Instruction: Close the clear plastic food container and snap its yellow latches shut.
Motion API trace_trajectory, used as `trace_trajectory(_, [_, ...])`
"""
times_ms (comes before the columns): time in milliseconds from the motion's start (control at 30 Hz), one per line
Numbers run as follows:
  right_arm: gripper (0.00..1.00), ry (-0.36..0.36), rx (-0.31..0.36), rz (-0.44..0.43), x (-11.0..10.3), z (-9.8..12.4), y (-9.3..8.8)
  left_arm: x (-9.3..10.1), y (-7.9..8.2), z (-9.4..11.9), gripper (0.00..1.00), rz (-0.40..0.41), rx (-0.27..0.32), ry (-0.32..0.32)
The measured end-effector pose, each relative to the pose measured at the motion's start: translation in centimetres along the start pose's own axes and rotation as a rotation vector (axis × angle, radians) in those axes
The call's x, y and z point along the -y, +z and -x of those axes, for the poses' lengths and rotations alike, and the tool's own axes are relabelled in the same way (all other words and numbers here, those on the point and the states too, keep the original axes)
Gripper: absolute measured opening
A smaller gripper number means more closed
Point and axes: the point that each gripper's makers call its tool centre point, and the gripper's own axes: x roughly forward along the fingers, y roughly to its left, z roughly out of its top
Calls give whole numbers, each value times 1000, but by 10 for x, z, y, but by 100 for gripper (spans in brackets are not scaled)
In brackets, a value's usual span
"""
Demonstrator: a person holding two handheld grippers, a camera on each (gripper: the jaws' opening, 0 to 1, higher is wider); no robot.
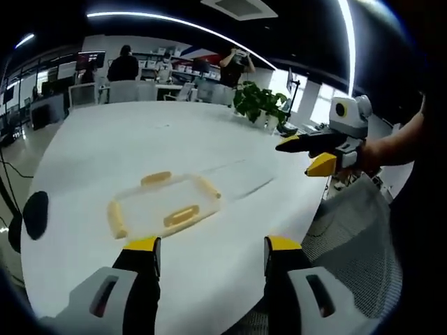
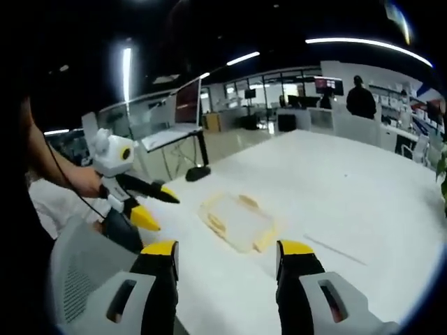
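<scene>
step: approach – latches not yet touched | clear container (image 1: 166, 204) with yellow latches (image 1: 181, 215) lies on white tabletop (image 1: 105, 146), apart from both | left hand-held gripper (image 1: 211, 249) wide, empty | right hand-held gripper (image 2: 228, 253) wide, empty | next: descend – press a latch

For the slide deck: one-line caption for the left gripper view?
Left gripper, jaws open, faces the clear food container with yellow latches on a white table; right gripper enters from the right.

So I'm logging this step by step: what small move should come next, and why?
Probably bring both grippers down toward the clear container. It lies flat on the white table with its yellow latches showing, while the left gripper and right gripper hover open, apart from it.
</scene>
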Motion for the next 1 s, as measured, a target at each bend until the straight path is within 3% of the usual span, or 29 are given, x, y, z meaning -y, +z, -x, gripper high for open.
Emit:
trace_trajectory(167, [55,16,-34,50,-3,-5,-5,-7,-1,1,59,-3,-13,-9])
trace_trajectory(300, [55,16,-36,50,0,-7,-4,-11,-2,-1,59,-37,-36,-11])
trace_trajectory(1000, [55,52,-92,101,6,-23,-4,-27,-2,-8,59,-40,-70,-41])
